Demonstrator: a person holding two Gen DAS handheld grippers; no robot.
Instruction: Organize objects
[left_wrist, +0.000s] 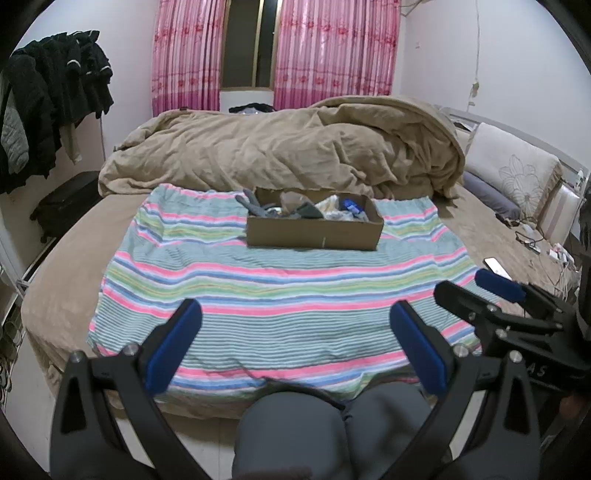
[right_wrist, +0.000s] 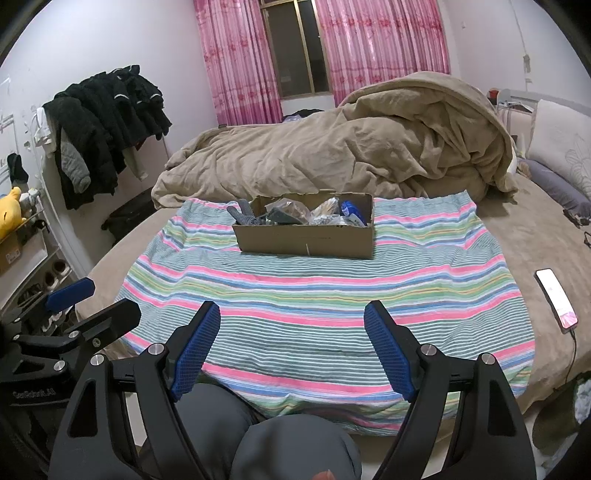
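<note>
A shallow cardboard box sits at the far end of a striped towel spread on the bed. It holds several small items: grey socks, clear bags and a blue packet. My left gripper is open and empty above the towel's near edge. My right gripper is open and empty beside it, and also shows in the left wrist view. The left gripper shows at the left of the right wrist view.
A crumpled tan duvet lies behind the box. A phone on a cable lies right of the towel. Pillows and cables are at far right. Dark clothes hang at left. My grey-clad knees are below the grippers.
</note>
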